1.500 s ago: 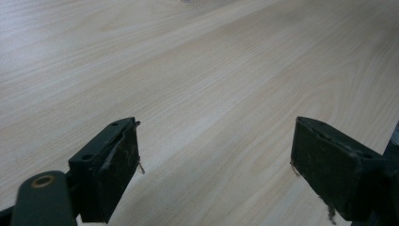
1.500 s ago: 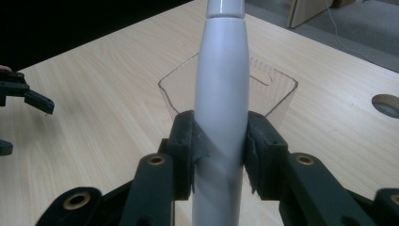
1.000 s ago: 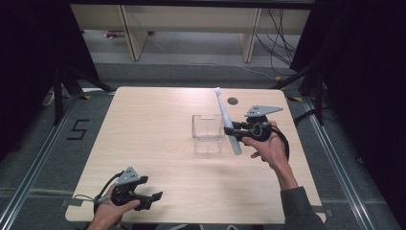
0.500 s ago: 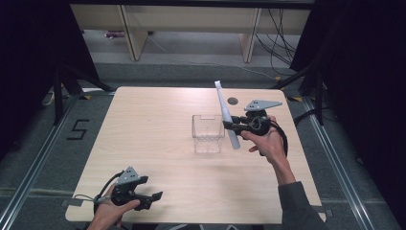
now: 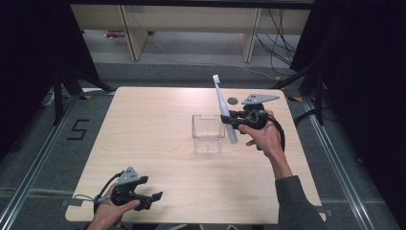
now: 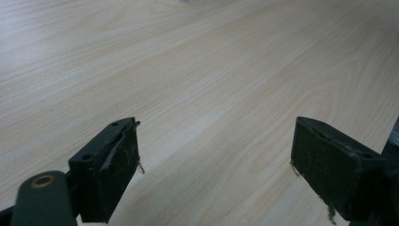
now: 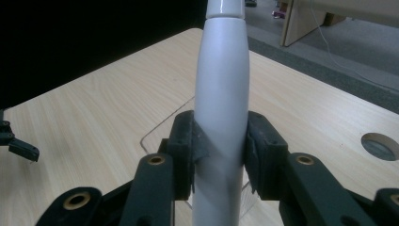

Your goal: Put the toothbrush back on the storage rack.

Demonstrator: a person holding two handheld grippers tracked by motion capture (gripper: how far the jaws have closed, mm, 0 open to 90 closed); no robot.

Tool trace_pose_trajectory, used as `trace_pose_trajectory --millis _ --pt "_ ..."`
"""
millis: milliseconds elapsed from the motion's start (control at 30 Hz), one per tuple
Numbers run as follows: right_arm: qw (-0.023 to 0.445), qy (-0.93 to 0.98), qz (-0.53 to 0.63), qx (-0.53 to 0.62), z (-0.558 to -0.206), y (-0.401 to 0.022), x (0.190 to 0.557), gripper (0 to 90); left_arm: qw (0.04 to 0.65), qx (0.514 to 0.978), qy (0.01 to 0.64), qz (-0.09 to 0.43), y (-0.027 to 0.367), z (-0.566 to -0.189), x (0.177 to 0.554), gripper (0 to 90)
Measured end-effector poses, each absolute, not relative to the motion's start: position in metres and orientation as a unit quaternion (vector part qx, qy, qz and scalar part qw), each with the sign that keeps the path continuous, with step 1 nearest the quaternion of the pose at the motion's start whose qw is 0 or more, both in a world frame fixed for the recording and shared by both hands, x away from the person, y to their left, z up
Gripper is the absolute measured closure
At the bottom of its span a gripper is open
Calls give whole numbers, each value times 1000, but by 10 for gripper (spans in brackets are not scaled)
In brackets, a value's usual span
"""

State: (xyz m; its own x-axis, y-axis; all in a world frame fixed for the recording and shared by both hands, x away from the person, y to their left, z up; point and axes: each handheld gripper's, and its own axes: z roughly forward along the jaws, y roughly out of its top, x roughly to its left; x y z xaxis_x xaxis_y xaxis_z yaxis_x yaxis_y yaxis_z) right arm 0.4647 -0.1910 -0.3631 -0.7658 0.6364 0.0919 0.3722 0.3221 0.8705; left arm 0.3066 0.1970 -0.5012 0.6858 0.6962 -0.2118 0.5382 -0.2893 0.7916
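Note:
A white electric toothbrush (image 5: 223,109) hangs nearly upright over the table (image 5: 158,158), brush head up and tilted a little to the far left. My right gripper (image 5: 229,119) is shut on its thick handle (image 7: 221,94), the pads (image 7: 187,141) pressing on both sides. The handle's lower end hangs beside the right wall of a clear plastic box (image 5: 208,142) that stands in the middle of the table. My left gripper (image 5: 152,200) rests in a hand near the front left edge. Its jaws stand wide open over bare wood (image 6: 214,174).
A small round hole (image 5: 232,101) lies in the tabletop behind the box, also seen as the hole (image 7: 380,146) at right. Wooden shelving legs (image 5: 251,38) and cables stand on the floor beyond the far edge. A floor marking "5" (image 5: 79,129) is at left.
My right gripper has lifted the toothbrush a little, so its lower end hangs higher beside the box. The left gripper has stayed put.

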Motion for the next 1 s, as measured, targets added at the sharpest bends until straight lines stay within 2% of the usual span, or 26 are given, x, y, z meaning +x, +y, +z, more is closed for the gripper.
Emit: trace_pose_trajectory --millis 667,967,1000 --pt "131 794 508 307 -351 -167 482 664 456 797 386 85 196 -501 306 150" --pt "121 797 503 311 -356 -152 491 664 456 798 384 85 197 -501 306 150" --pt "131 800 501 304 -358 -151 494 664 456 798 384 85 197 -502 306 150"
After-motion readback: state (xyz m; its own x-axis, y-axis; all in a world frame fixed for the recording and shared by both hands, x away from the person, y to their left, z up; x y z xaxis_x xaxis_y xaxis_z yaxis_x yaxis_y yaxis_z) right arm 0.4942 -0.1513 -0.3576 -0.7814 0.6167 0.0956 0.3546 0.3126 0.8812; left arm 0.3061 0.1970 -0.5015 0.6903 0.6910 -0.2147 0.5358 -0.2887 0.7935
